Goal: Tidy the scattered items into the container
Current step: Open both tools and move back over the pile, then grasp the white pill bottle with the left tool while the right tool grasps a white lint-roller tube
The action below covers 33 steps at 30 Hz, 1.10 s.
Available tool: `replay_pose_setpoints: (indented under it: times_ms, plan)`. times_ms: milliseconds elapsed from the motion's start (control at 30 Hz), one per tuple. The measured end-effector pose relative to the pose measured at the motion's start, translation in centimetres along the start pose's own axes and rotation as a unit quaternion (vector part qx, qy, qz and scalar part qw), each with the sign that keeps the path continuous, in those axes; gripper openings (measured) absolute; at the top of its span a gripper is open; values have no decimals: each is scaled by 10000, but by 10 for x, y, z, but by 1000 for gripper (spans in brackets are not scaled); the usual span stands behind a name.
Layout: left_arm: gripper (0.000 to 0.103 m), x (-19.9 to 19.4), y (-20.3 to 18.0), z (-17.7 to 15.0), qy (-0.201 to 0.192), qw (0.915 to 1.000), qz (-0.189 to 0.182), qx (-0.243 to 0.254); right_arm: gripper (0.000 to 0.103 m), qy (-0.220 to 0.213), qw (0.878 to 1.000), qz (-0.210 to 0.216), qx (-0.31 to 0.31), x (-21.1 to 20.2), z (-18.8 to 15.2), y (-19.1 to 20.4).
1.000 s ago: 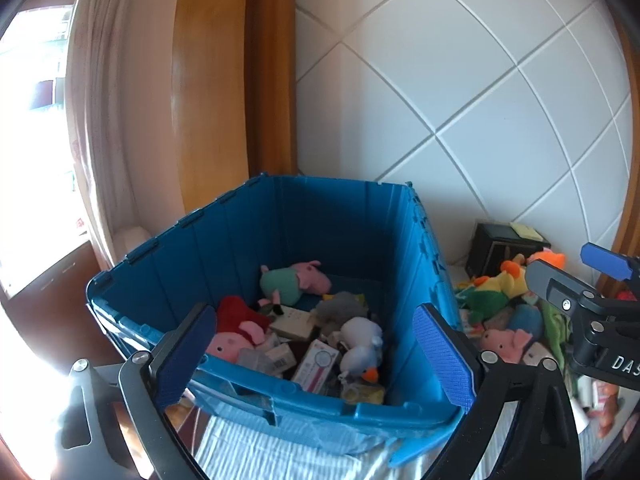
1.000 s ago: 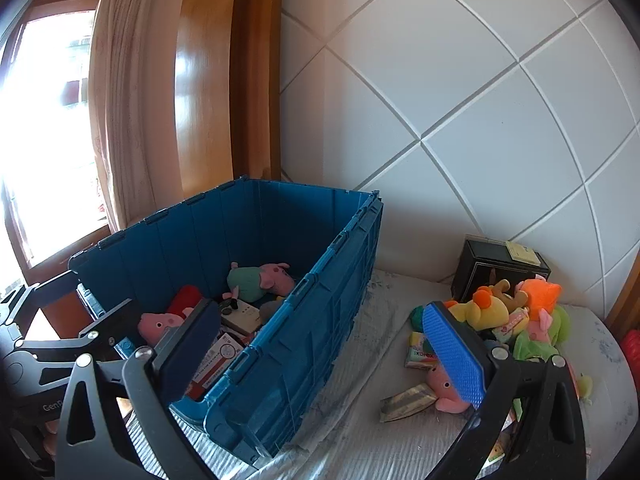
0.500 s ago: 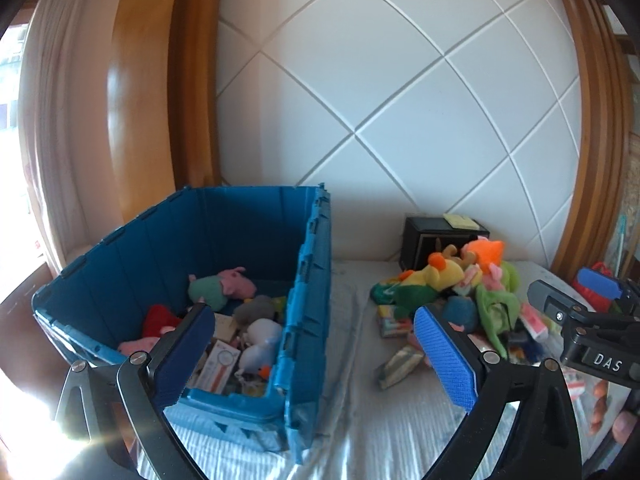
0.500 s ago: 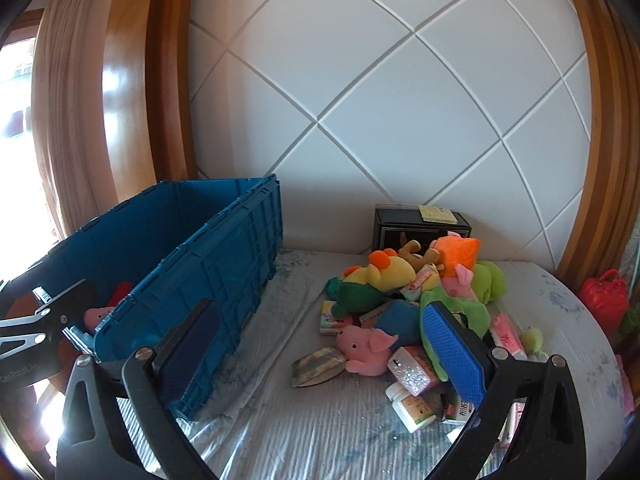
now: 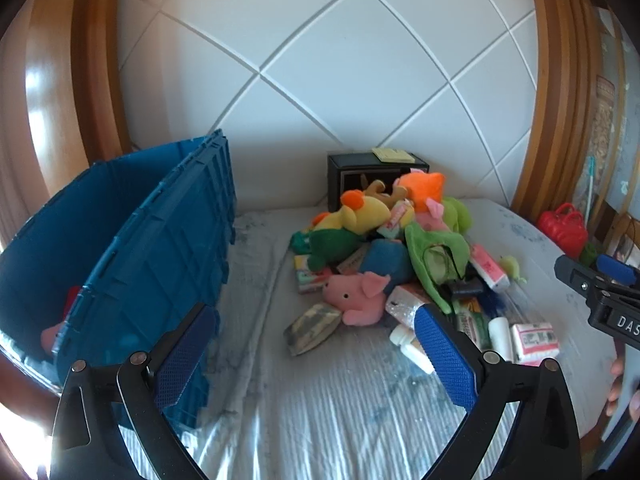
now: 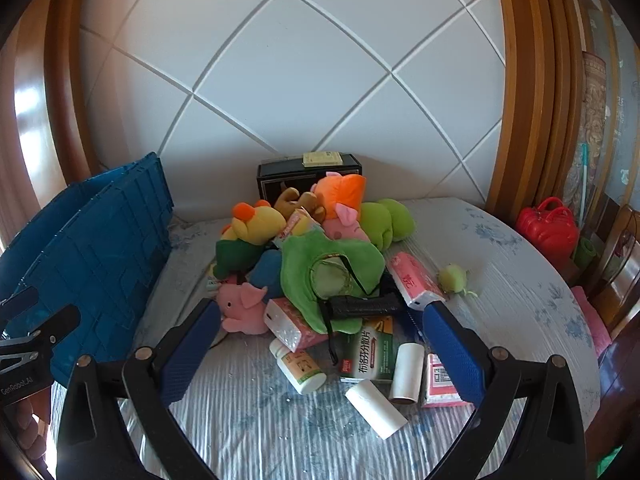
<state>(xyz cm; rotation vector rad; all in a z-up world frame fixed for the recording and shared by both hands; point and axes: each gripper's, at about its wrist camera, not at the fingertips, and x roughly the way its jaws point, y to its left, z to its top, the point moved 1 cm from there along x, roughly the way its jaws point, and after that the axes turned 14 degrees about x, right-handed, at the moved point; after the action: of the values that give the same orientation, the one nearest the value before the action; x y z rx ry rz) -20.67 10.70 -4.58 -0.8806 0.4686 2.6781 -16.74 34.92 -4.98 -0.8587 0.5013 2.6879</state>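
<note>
Left wrist view has swung off the blue crate (image 5: 168, 240), which a second ago filled it, and now faces the heap of toys and boxes lying on the bed (image 5: 320, 408) just beside the crate's long wall; the right wrist view has turned the same way, so the crate (image 6: 92, 248) sits at its edge. To me that means the last drop is finished and I am going back for another load, with most of the heap still outside the crate. My left tool (image 5: 316, 356) is spread wide and carries nothing, and my right tool (image 6: 320, 344) is likewise spread and empty, hovering short of the heap's near edge. Within the heap, going down in size: the green plush (image 6: 332, 264) on top in the middle, the pink pig (image 6: 244, 308) on the side nearest the crate, the green medicine box (image 6: 368, 352) at the front, then the white bottle (image 6: 300, 368) and a white roll (image 6: 376, 408) nearest me.
</note>
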Motion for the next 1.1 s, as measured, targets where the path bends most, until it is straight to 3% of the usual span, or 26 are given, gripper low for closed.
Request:
replay_pose_setpoints:
  times_ms: [200,367,533,733,800,833,867,1100]
  plan:
    - [101,58,-53,-9,700,9971,-250,141,103,648,9965,-502,163,50,-19,-65]
    - [101,115,-98,-23,1409,9888,-414,265,103,1261,9889,-746,240,92,-43,-107]
    - [101,162,-137,-44,1995,9778,-521,373,103,1850,9796,-763,202,129,-73,-127]
    - [101,202,-169,-59,2416,9679,-597,342,102,2391,9690,-626,53,161,-103,-131]
    - [98,211,-174,-61,2462,9669,-615,262,85,2509,9665,-533,-19,168,-109,-129]
    - [95,215,-176,-61,2473,9667,-620,221,67,2580,9650,-480,-37,171,-112,-128]
    - [95,218,-178,-60,2469,9668,-632,170,60,2653,9632,-425,-46,174,-115,-128]
    - [95,263,-194,-55,2637,9623,-663,-107,59,2983,9541,-187,-183,192,-134,-122]
